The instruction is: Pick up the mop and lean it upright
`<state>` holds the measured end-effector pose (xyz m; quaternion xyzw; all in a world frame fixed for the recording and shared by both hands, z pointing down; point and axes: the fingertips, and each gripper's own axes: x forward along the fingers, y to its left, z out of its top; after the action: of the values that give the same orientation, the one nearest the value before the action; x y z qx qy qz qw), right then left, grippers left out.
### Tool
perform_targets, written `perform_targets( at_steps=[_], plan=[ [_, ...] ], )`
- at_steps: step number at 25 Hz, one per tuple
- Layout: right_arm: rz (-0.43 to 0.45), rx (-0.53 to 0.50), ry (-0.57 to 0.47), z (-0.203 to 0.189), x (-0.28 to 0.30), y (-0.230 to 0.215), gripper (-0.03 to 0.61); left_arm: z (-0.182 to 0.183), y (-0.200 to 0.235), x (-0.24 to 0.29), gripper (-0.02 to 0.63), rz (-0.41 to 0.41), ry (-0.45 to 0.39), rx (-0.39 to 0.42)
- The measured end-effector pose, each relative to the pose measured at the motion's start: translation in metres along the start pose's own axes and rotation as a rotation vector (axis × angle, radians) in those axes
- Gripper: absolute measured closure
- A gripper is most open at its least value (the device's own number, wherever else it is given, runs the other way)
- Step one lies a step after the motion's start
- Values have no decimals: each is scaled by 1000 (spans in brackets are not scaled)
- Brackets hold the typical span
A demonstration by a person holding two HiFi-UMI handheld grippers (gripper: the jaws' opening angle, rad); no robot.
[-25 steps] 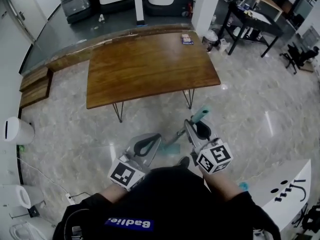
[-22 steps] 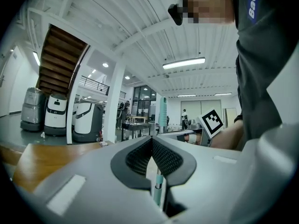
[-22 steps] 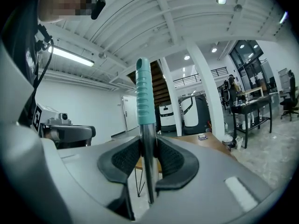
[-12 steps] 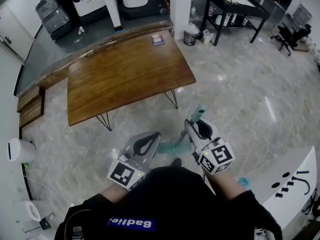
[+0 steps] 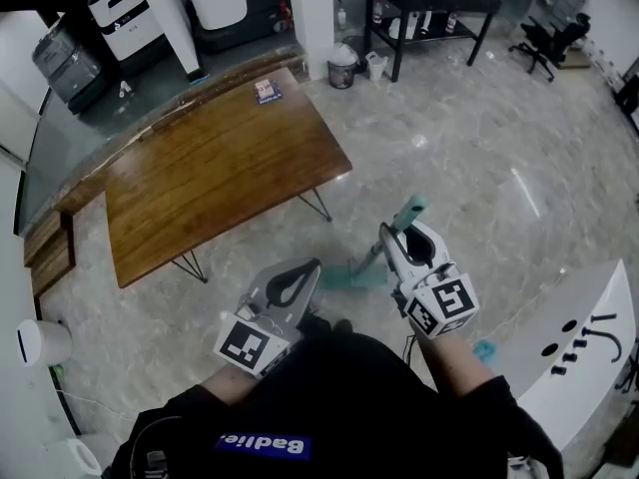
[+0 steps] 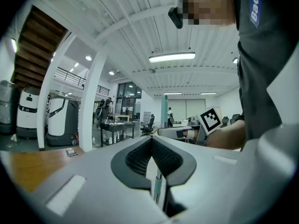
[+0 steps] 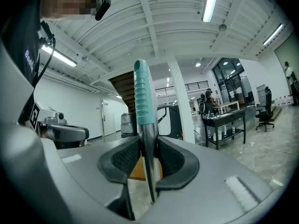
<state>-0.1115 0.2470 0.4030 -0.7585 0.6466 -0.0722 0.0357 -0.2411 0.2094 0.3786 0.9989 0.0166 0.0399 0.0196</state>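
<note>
While person is standing on bare floor, right tongs (image 7: pixel 148 149) are clamping mop (image 7: pixel 141 97) pole just under teal grip, handle rising above jaws. Left tongs (image 6: pixel 152 146) are sitting closed, thin lower pole caught between, apparently pinched. Two holds likely keeping pole steady and upright. Mop head (image 5: pixel 349 277) hanging just beyond left tongs. Count: one mop, two tongs, one table (image 5: pixel 200 168) further off.

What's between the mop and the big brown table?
Only bare shiny floor lies between the mop and the table; the head view shows it.
</note>
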Motion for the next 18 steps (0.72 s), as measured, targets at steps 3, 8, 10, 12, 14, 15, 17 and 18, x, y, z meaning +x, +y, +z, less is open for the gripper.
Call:
perform_targets(
  at_steps=[3, 8, 10, 12, 14, 15, 17, 18],
  plan=[
    [-47, 1, 4, 2, 4, -19, 466, 0, 7, 20, 594, -35, 14, -3],
    [-117, 4, 25, 1, 17, -48, 466, -4, 27, 56, 594, -122, -1, -32],
    [-145, 12, 29, 1, 26, -59, 467, -6, 39, 70, 594, -161, -12, -46],
    [-175, 25, 28, 4, 34, -69, 468, -5, 53, 83, 594, -197, -24, -53],
    [-207, 32, 36, 7, 41, -77, 468, -3, 67, 97, 594, -231, -31, -64],
    [-224, 31, 43, 7, 45, -82, 468, -2, 74, 104, 594, -247, -34, -68],
    [-252, 22, 45, 10, 53, -90, 469, -1, 86, 118, 594, -278, -38, -67],
    [-263, 17, 42, 11, 58, -93, 469, -1, 91, 124, 594, -293, -41, -71]
  ],
)
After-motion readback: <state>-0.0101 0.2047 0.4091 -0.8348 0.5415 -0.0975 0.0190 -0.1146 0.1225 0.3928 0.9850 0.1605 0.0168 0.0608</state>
